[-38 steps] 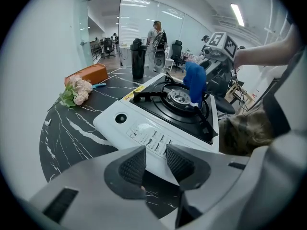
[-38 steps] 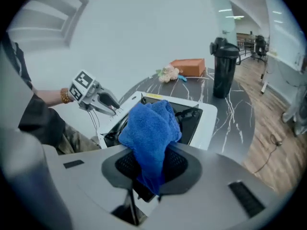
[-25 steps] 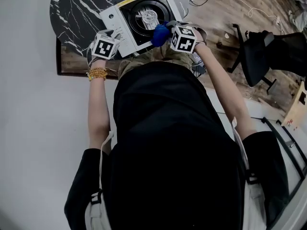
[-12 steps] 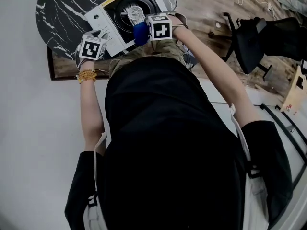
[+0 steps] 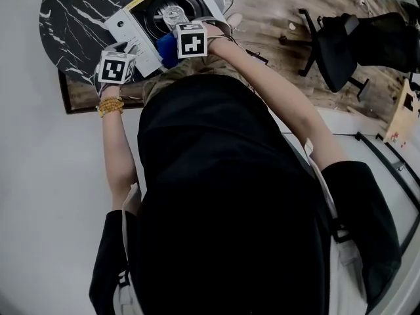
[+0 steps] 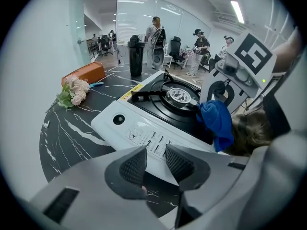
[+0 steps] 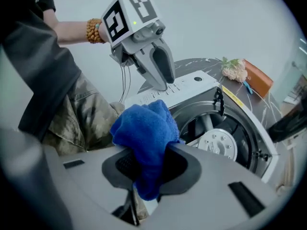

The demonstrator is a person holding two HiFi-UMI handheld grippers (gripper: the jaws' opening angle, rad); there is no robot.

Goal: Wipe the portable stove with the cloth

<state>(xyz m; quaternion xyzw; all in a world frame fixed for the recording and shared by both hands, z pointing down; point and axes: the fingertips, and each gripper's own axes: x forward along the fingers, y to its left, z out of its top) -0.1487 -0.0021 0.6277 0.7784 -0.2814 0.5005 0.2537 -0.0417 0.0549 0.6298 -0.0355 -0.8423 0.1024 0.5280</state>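
The portable stove is white with a black top and a round burner; it lies on a black marble table. My right gripper is shut on a bunched blue cloth. The cloth rests at the stove's near rim, just in front of the burner. My left gripper stands at the front edge of the white control panel. Its pads keep a narrow gap, through which the panel shows. In the right gripper view the left gripper's fingers come down on that panel.
The round marble table also carries a small bunch of flowers, an orange-brown box and a dark flask beyond the stove. An office chair stands on the wooden floor to the right. My lap is close under the table edge.
My right gripper has carried the blue cloth leftward along the stove's near side, closer to the left gripper. The left gripper has stayed at the panel's edge.
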